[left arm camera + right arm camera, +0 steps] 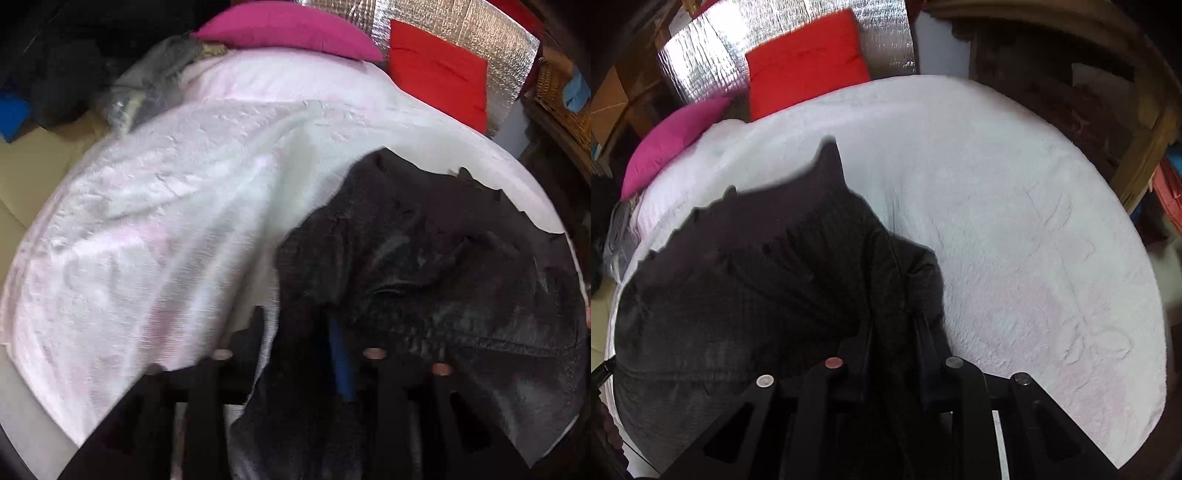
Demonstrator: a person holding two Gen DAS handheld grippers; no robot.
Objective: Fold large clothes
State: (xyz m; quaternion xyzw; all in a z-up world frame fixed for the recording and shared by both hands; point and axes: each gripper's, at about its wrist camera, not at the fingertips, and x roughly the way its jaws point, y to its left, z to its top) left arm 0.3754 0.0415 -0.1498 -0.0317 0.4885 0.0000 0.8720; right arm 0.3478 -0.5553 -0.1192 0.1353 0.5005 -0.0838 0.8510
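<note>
A large dark grey-black garment (424, 258) hangs lifted over a bed covered with a white fluffy blanket (166, 203). My left gripper (299, 325) is shut on the garment's edge, and cloth drapes over the fingers. In the right wrist view the same garment (757, 277) spreads to the left above the blanket (1015, 221). My right gripper (894, 325) is shut on a fold of the garment, which runs down between the two fingers.
A pink pillow (288, 29) and a red pillow (439, 74) lie at the head of the bed against a silver foil panel (461, 26). Grey clothes (155, 81) lie at the bed's far left. A wicker basket (557, 92) and wooden furniture (1108, 92) stand beside the bed.
</note>
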